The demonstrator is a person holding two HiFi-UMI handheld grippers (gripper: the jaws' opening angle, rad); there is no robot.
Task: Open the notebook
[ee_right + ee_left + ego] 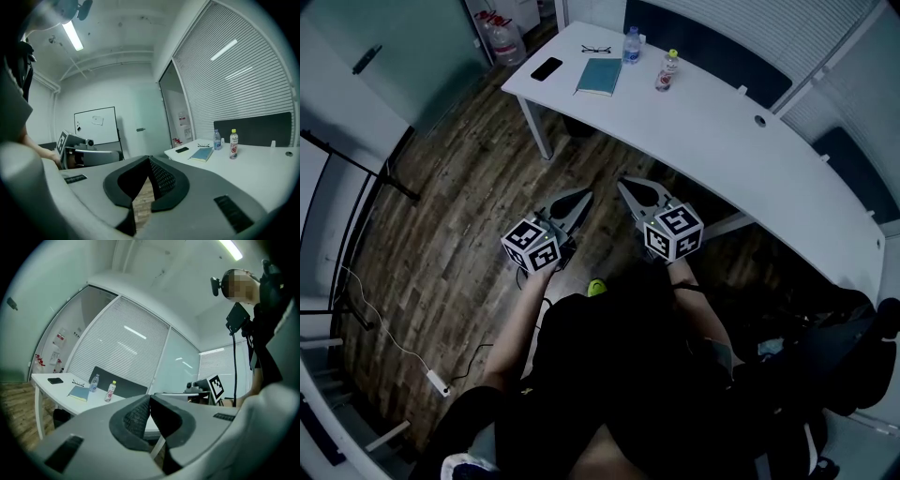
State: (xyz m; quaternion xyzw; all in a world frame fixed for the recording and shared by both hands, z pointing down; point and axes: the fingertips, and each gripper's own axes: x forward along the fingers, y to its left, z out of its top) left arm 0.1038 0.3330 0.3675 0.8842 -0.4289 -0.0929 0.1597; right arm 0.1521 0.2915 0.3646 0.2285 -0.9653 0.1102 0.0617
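While the closed teal notebook lies at the far end of the white table, between a black phone and a drinks bottle, the approach looks unstarted. Left gripper and right gripper: jaws together, empty, well apart from the table. Next likely needs stepping closer and parting jaws; wooden floor ahead is open, and the table's near edge is bare.

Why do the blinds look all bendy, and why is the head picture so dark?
Left and right gripper views: wide-angle lenses bend the window blinds and leave black corners; in the right gripper view the ceiling lamp glares. Head view: dim and bluish, the wooden floor dark, the white table brightest; the notebook looks sharp.
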